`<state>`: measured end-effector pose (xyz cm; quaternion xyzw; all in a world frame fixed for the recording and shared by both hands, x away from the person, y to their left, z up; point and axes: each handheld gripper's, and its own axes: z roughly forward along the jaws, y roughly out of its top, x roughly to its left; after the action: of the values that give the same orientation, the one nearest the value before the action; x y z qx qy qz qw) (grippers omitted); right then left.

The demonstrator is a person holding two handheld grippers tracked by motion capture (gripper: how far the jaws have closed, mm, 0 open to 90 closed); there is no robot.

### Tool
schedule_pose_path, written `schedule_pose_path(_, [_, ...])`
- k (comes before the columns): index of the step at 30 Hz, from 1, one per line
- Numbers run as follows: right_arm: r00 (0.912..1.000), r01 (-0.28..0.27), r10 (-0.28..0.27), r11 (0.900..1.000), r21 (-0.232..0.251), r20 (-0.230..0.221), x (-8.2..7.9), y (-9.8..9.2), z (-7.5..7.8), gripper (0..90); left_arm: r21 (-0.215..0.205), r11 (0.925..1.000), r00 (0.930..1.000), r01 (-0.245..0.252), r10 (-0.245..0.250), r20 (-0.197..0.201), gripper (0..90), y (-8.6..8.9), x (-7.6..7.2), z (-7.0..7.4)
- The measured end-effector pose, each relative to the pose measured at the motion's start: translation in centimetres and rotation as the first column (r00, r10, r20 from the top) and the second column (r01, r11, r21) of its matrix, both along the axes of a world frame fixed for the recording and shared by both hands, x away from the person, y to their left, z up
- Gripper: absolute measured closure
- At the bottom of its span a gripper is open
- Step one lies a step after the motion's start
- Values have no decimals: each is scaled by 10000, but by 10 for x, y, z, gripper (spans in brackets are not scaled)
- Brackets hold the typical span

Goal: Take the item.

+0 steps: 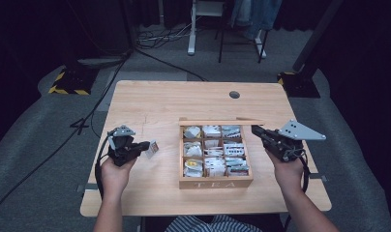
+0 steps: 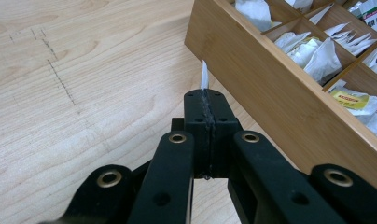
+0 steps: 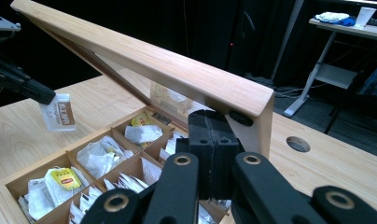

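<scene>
The tea bag (image 1: 152,149) hangs pinched in the clenched jaws of the left gripper (image 1: 144,146), above the tabletop (image 1: 150,104) just left of the tea box (image 1: 216,182). In the left gripper view the tea bag (image 2: 205,76) shows edge-on as a thin white sliver rising past the jaw tips, the rest hidden between the pads; its print cannot be read there. From the right gripper view the tea bag (image 3: 59,112) shows its flat face with a brown label, the lettering too small to make out, and the left gripper (image 3: 35,93) is cut off by the frame's left edge.

The box stands open, its lid (image 1: 221,122) seen nearly edge-on from above. The right gripper (image 1: 255,129) has its jaws shut with no visible gap, their tips up against the lid's right end; whether they press or merely touch is unclear. In its own view the lid (image 3: 144,58) slants across the frame and covers the rear compartments. The sachets (image 1: 214,151) in the nine cells are pale and jumbled, and their brands are mostly unreadable. The box (image 2: 275,88) is cut off at the right in the left gripper view.
</scene>
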<state>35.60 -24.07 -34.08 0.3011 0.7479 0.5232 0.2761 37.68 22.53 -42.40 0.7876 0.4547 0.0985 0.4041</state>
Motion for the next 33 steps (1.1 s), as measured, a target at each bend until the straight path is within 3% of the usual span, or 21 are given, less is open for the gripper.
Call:
schedule_pose_path(17, [10000, 0, 0, 10000, -5, -2, 0, 0, 0, 897, 80, 9984, 9973, -561, 564, -462, 887, 7, 6, -16])
schedule_pose_path(27, [10000, -1, 1, 10000, -13, -2, 0, 0, 0, 897, 444, 9958, 9951, -801, 824, -544, 866, 10, 9, -22])
schedule_pose_path(33, [10000, -2, 2, 10000, -13, -8, 0, 0, 0, 897, 411, 9931, 9911, -1097, 1124, -713, 702, 14, 11, -25])
